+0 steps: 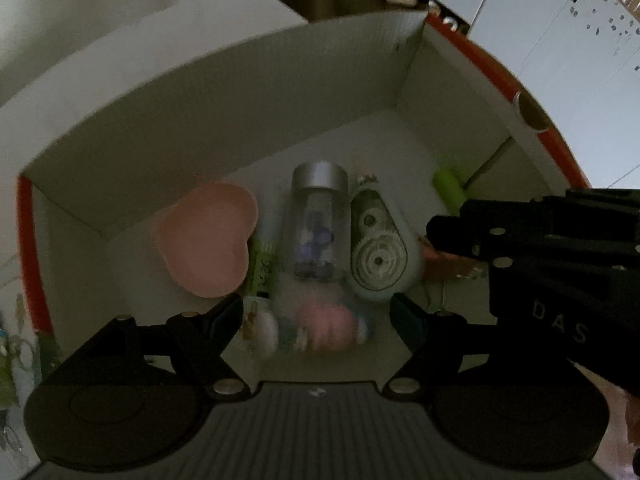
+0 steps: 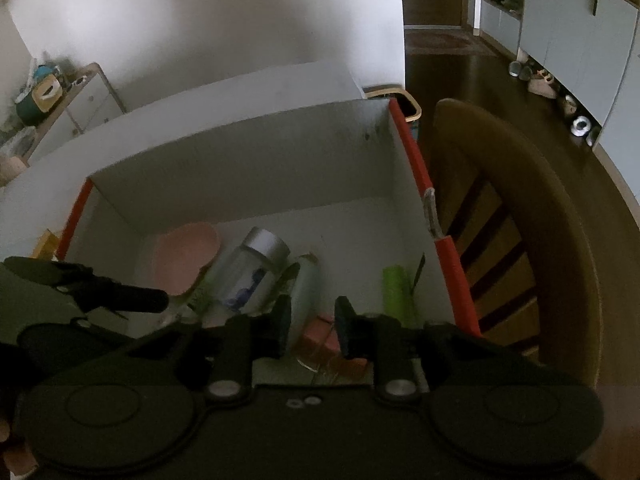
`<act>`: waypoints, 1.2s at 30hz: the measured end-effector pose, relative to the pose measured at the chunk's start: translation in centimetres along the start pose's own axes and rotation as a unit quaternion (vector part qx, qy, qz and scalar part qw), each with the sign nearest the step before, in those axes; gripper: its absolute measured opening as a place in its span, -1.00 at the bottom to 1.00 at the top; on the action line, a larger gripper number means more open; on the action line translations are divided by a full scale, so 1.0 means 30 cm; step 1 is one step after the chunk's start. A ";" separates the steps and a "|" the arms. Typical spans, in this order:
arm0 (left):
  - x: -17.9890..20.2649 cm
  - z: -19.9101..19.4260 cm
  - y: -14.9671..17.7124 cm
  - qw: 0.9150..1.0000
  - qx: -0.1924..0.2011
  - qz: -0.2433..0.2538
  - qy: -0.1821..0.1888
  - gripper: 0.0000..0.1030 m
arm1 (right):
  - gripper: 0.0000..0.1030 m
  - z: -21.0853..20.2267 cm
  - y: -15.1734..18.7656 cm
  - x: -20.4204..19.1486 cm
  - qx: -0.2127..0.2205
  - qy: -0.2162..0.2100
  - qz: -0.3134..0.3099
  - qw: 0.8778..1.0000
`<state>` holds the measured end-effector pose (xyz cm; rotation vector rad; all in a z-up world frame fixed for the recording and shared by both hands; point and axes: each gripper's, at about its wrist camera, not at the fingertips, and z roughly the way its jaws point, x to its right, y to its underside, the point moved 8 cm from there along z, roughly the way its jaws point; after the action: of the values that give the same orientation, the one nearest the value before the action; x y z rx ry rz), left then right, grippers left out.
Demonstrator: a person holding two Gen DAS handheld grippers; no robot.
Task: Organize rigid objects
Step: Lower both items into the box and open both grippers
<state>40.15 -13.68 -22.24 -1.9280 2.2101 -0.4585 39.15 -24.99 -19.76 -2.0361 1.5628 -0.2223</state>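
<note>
Rigid objects (image 1: 316, 224), all down on the floor of a white carton (image 1: 240, 92) with red-edged side walls.

Nearest, from the left wrist view: left gripper (image 1: 316, 312), spread wide and pointing steeply down into the carton, nothing between its pads. Just below and beyond its tips, a blurred pink round thing (image 1: 328, 328) beside a white round piece (image 1: 264, 328); too smeared to tell more.

Nearest, from the right wrist view: right gripper (image 2: 313, 330), parted by only a narrow gap, gripping nothing. Seen through that gap, lower down, a small reddish box (image 2: 320, 338); cannot tell whether touched.

Further in, side by side:
- pink heart-shaped dish (image 1: 204, 240) at the left, close to the corner
- thin stick with a green label (image 1: 264, 268), tucked against the dish
- clear bottle with a silver cap (image 1: 316, 208), lying down, cap toward the far wall
- pale tape dispenser (image 1: 380, 252) with visible gears, just beside the bottle
- bright green tube (image 1: 450, 188), apart from the rest, near the right wall

Past the carton's right wall: wooden chair (image 2: 540, 240), dark floor, then pale cabinets (image 2: 560, 40) with shoes (image 2: 540, 80) along their base.
</note>
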 end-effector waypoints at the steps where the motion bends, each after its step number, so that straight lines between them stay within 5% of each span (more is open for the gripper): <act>1: -0.002 -0.011 0.000 1.000 0.007 -0.001 0.001 0.56 | -0.50 -0.009 -0.001 0.000 0.003 -0.001 0.001 1.000; 14: -0.013 -0.212 0.018 0.996 0.091 -0.002 -0.003 0.56 | -0.10 -0.151 0.005 -0.040 0.041 -0.017 -0.002 0.999; 25: -0.040 -0.375 0.085 0.988 0.155 -0.009 -0.009 0.56 | -0.02 -0.275 0.023 -0.114 0.076 -0.040 -0.014 0.996; 29: -0.054 -0.437 0.125 0.985 0.173 -0.010 -0.011 0.56 | 0.25 -0.321 0.036 -0.151 0.097 -0.036 -0.033 0.994; 36: -0.112 -0.524 0.198 0.979 0.202 -0.016 -0.020 0.56 | 0.46 -0.375 0.069 -0.232 0.114 -0.042 -0.052 0.991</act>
<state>29.95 -7.85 -9.76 -1.7387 1.8804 -0.7949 30.23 -22.54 -10.11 -1.9232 1.3179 -0.3332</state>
